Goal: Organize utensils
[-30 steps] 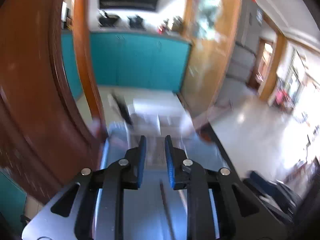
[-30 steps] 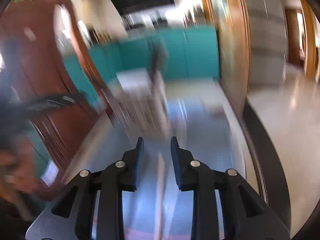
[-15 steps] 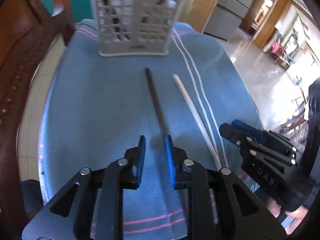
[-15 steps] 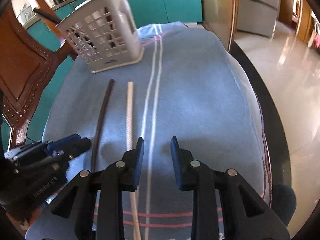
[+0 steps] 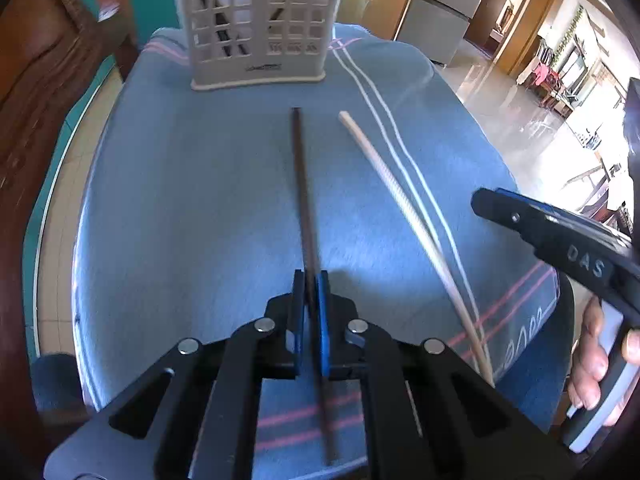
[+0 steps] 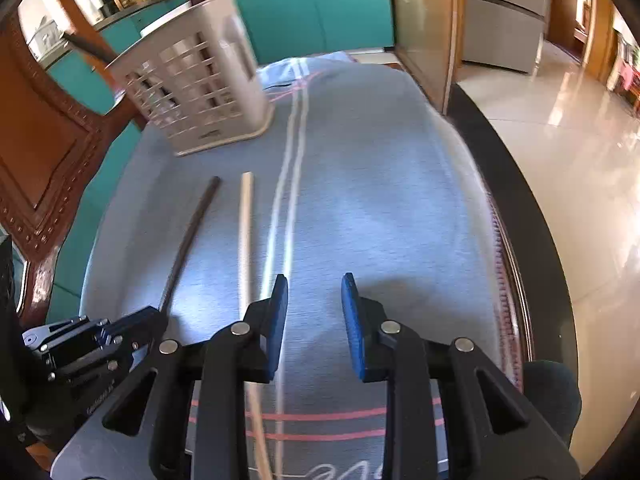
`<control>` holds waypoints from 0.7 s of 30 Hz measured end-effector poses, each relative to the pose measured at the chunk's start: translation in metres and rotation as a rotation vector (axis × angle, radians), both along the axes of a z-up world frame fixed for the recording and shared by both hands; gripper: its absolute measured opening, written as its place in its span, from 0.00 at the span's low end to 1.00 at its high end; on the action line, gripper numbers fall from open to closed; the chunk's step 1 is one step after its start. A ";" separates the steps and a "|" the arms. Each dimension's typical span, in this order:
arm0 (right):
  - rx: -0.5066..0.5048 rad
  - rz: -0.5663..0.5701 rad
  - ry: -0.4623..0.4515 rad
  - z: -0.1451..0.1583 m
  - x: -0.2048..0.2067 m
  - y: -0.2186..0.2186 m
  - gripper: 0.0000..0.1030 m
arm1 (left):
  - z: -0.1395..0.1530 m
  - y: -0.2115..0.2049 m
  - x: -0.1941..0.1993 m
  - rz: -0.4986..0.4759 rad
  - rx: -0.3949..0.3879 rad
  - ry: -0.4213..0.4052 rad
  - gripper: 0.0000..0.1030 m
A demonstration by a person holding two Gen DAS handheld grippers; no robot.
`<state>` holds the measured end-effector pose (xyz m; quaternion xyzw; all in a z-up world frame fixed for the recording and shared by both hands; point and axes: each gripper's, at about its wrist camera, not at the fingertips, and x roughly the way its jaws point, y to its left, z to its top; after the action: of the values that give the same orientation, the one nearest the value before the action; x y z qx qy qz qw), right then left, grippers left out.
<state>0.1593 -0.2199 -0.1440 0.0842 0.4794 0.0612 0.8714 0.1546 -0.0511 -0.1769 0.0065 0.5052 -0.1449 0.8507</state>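
L gripper (image 5: pixel 311 280) jaws clamp dark chopstick (image 5: pixel 302 184); R gripper (image 6: pixel 314 300) jaws wide

Table w/ blue striped cloth (image 5: pixel 192 208) (image 6: pixel 384 208). On it: white slotted basket (image 5: pixel 260 20) (image 6: pixel 196 92) at far end; dark chopstick (image 5: pixel 302 184) (image 6: pixel 188 236) just in front of basket, pale chopstick (image 5: pixel 396 196) (image 6: pixel 245 236) beside it, right side, not touching.
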 end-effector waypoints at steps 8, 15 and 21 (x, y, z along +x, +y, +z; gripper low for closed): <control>-0.087 0.125 0.020 -0.007 0.008 0.045 0.37 | 0.003 0.015 -0.018 -0.009 -0.012 0.010 0.06; -0.138 0.122 0.025 -0.017 0.016 0.057 0.33 | 0.003 0.020 -0.020 -0.005 -0.004 0.009 0.06; -0.128 0.076 0.017 -0.019 0.019 0.049 0.07 | 0.001 0.018 -0.019 -0.009 0.009 -0.001 0.06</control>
<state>0.1783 -0.1713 -0.1626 0.0107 0.4924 0.0628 0.8680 0.1354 -0.0328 -0.1754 0.0125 0.5054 -0.1466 0.8502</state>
